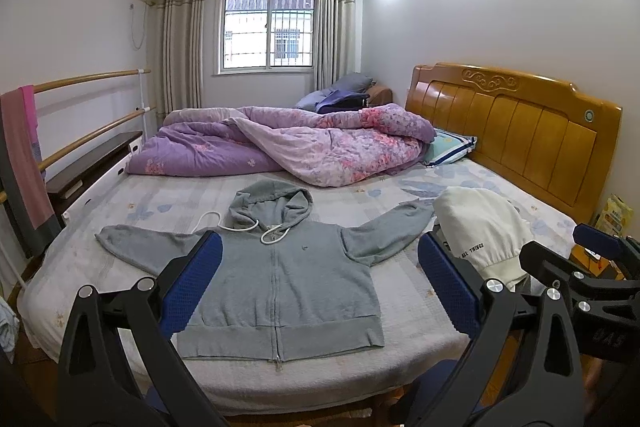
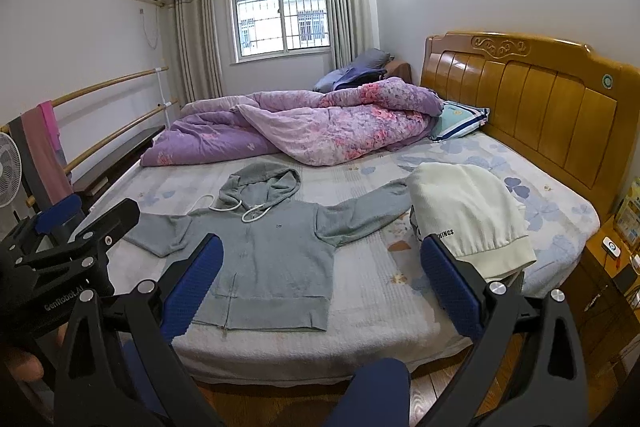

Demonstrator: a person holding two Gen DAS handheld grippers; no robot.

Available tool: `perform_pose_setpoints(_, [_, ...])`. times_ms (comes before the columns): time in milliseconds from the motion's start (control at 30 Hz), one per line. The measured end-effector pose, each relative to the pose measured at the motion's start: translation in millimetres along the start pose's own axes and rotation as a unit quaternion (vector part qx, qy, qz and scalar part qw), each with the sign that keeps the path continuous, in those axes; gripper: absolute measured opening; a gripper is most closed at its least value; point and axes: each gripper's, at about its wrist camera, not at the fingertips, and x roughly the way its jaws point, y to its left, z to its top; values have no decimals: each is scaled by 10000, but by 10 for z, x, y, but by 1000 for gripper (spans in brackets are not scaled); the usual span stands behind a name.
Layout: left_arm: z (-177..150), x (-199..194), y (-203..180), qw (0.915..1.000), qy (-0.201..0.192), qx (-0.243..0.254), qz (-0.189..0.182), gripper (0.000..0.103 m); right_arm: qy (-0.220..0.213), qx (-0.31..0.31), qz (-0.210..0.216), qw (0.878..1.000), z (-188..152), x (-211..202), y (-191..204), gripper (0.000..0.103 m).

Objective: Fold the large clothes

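Grey zip hoodie (image 1: 280, 279) lies flat, unfolded, on bed (image 1: 400, 359). My left gripper (image 1: 320, 279) and right gripper (image 2: 322, 279) gape empty; next, grasp a sleeve.

Matt grey fleece hoodie (image 1: 280, 267) with white cord drawstrings, on a soft printed cotton bedsheet (image 1: 400, 299). Ribbed cream knit garment (image 1: 480, 235) beside it. Glossy varnished wooden headboard (image 1: 520, 131). Textured blue rubbery pads on matt black plastic left gripper (image 1: 320, 279).
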Motion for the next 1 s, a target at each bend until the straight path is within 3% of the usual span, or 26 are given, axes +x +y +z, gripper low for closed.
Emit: perform_pose_setpoints(1000, [53,22,24,9999,41,67,-68,98,52,-39,80,9999,45,55,-24,95])
